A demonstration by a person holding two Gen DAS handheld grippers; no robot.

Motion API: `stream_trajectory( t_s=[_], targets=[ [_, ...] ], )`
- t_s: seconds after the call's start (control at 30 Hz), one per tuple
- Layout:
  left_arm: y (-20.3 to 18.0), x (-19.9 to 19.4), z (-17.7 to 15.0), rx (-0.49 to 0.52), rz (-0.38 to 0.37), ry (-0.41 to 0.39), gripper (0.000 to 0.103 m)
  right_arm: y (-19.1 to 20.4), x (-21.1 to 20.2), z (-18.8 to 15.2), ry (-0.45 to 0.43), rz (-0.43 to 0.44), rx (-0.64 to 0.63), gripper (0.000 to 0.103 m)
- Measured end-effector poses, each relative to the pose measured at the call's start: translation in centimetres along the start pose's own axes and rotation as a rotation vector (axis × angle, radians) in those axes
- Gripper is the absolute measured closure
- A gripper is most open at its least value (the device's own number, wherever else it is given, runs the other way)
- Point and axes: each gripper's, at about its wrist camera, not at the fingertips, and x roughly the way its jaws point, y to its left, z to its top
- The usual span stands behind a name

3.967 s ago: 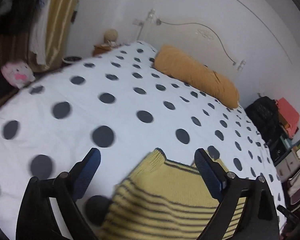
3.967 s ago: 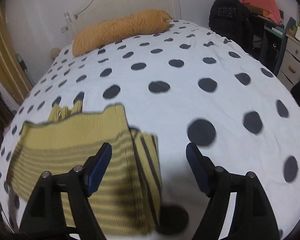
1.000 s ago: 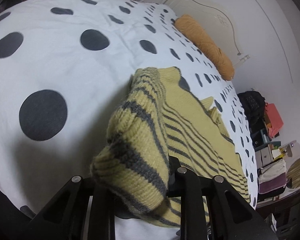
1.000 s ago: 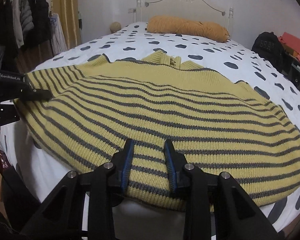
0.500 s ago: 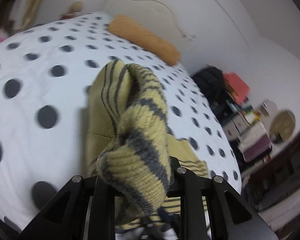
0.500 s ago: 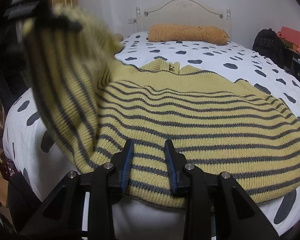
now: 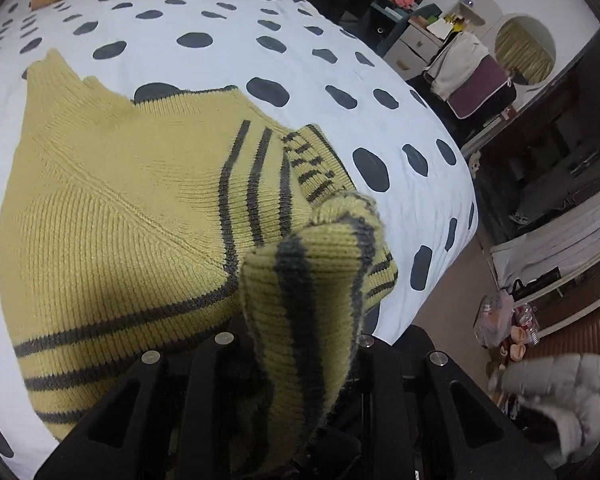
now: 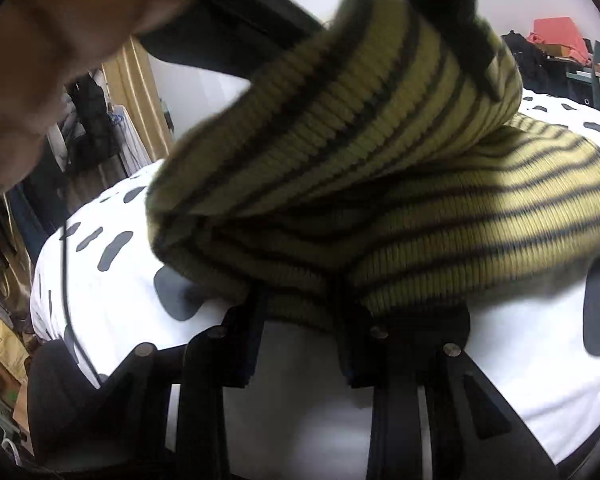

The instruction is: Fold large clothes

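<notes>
You are folding the yellow striped sweater (image 7: pixel 112 208) on the spotted bed (image 7: pixel 228 12). Most of the sweater is lying flat on the bed cover, near the bed's edge, and one side of it is up in the air.

Your left gripper (image 7: pixel 296 344) is clenched on a thick roll of the knit, so the cloth is bunching up right in front of its camera. You are holding that side up high and over the flat part, and I think that is so you can lay it across the middle and make a fold. In the right wrist view the same gripper is showing near the top, with the lifted part hanging from it like a bridge.

Your right gripper (image 8: pixel 300 312) is squeezing the bottom hem close to the bed's edge. It is sitting low, and I think it is pinning the sweater there so the body is not sliding while the other side is going over.

The knit looks soft and heavy, so it may sag or drop unevenly. You will need to bring the lifted side down flat and line its edge up before letting go.
</notes>
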Motion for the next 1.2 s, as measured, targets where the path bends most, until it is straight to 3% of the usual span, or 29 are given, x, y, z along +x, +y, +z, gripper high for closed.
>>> stream_trajectory(
  t_s=[0.13, 0.2, 0.27, 0.33, 0.37, 0.4, 0.47, 0.53, 0.67, 0.77, 0.87, 0.93, 1.07, 1.2],
  targets=[
    [-1.1, -1.2, 0.1, 0.018, 0.028, -0.069, 0.079, -1.1, -1.1, -0.1, -0.022, 0.053, 0.067, 0.07],
    [-2.4, -1.5, -0.4, 0.073, 0.065, -0.119, 0.078, -2.0, -2.7, 0.1, -0.041, 0.038, 0.108, 0.069],
    [-2.9, -1.1, -0.6, 0.084, 0.08, -0.12, 0.076, -3.6, -4.8, 0.0, -0.058, -0.027, 0.155, 0.065],
    [-3.6, 0.5, -1.0, 0.111, 0.102, -0.081, 0.048, -6.2, -7.2, 0.1, -0.066, -0.091, 0.25, 0.049],
    [-4.0, 1.3, -1.1, 0.121, 0.1, -0.064, 0.029, -7.5, -8.3, 0.4, -0.071, -0.128, 0.302, 0.045],
    [-4.7, 1.8, -1.7, 0.134, 0.109, -0.068, 0.016, -8.7, -9.4, 0.9, -0.077, -0.145, 0.345, 0.039],
    [-6.2, 2.1, -3.1, 0.184, 0.152, -0.123, 0.007, -10.4, -11.5, 2.6, -0.105, -0.161, 0.378, 0.037],
    [-7.0, 0.2, -4.5, 0.176, 0.135, -0.255, 0.007, -10.8, -12.8, 4.7, -0.107, -0.187, 0.35, 0.029],
    [-5.6, -4.3, -5.0, 0.127, 0.037, -0.258, 0.006, -10.4, -14.8, 7.7, -0.134, -0.172, 0.302, 0.028],
    [-2.9, -8.7, -5.7, 0.043, 0.076, -0.35, 0.006, -9.8, -15.6, 9.4, -0.145, -0.149, 0.278, 0.026],
    [0.6, -12.0, -6.3, -0.063, 0.201, -0.405, 0.004, -8.9, -15.1, 10.7, -0.139, -0.104, 0.236, 0.026],
    [2.8, -13.3, -6.7, -0.131, 0.284, -0.419, 0.004, -8.0, -13.4, 12.0, -0.069, -0.054, 0.191, 0.026],
    [7.5, -13.6, -7.7, -0.273, 0.28, -0.393, 0.004, -6.6, -9.4, 14.4, 0.1, -0.008, 0.132, 0.026],
    [9.2, -11.3, -7.9, -0.299, 0.332, -0.335, 0.004, -7.0, -3.9, 15.1, 0.303, 0.034, 0.136, 0.027]
  ],
)
